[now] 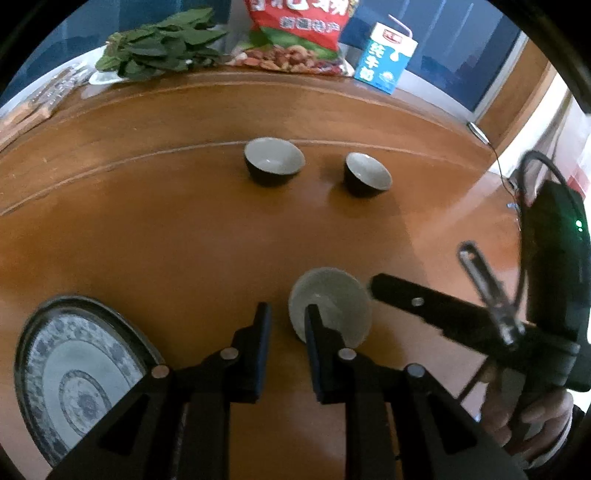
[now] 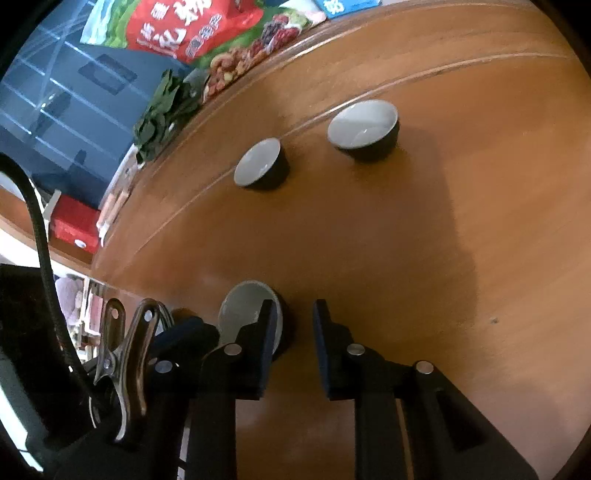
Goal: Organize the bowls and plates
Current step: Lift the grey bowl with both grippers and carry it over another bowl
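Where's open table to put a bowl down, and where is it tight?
Free: the wide bare wood between the two dark bowls and the near bowl, and the stretch above the patterned plate. Crowded: the far edge, lined with greens, snack bag and milk carton, and around the near bowl, where both grippers sit.

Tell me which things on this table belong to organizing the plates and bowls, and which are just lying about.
Part of the job: near bowl; two far bowls, left and right; patterned plate.

Lying about: leafy greens; red snack bag; milk carton; red box beyond the table edge.
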Tool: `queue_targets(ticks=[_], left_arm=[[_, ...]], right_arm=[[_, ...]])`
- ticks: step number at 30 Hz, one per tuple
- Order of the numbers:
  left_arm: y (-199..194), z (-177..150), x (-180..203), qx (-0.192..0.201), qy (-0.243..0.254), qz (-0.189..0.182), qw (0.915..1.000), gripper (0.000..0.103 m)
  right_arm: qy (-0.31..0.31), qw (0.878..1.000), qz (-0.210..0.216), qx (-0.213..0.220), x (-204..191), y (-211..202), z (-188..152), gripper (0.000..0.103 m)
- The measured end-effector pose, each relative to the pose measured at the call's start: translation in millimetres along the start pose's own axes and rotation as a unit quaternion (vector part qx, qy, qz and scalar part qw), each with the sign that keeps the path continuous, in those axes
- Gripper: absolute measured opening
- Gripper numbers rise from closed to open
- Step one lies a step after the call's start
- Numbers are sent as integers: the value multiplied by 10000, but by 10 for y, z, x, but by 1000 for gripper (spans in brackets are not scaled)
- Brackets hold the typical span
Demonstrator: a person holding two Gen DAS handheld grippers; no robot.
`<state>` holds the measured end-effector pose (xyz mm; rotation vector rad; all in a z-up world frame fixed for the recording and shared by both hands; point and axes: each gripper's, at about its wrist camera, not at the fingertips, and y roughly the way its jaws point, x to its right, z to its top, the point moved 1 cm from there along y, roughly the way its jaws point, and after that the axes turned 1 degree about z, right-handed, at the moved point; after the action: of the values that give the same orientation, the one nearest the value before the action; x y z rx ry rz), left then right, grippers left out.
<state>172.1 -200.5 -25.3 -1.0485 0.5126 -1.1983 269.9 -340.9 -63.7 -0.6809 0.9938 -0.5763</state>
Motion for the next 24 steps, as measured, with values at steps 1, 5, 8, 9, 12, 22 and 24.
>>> queue_targets(ticks=[1,5,8,9,12,22,24], left_arm=[[2,35,-14,8,-5,23,10000,18],[-23,194,-86,67,-53,128,9999,22],[-31,364,-124,142,-48,174,9997,23],[-32,412,-126,174,-40,191,9997,24],[-2,564,-134,239,-15,260,9994,25],[238,869,-206,210,-202,306,9991,26],[307,934,-225,169,-229,308,9991,26]], right_arm=[[-30,10000,-23,34,3,-34,29,22],[-148,9997,-99,141,-2,-145,174,22],[-213,9996,-148,144,-2,-189,299,22],[-251,9994,-167,144,-15,-197,334,22],[-411,9988,-214,157,-69,-208,451,22],[-455,9989,26,83,-165,-2,720,23],[-439,9990,72,57,-163,69,772,23]])
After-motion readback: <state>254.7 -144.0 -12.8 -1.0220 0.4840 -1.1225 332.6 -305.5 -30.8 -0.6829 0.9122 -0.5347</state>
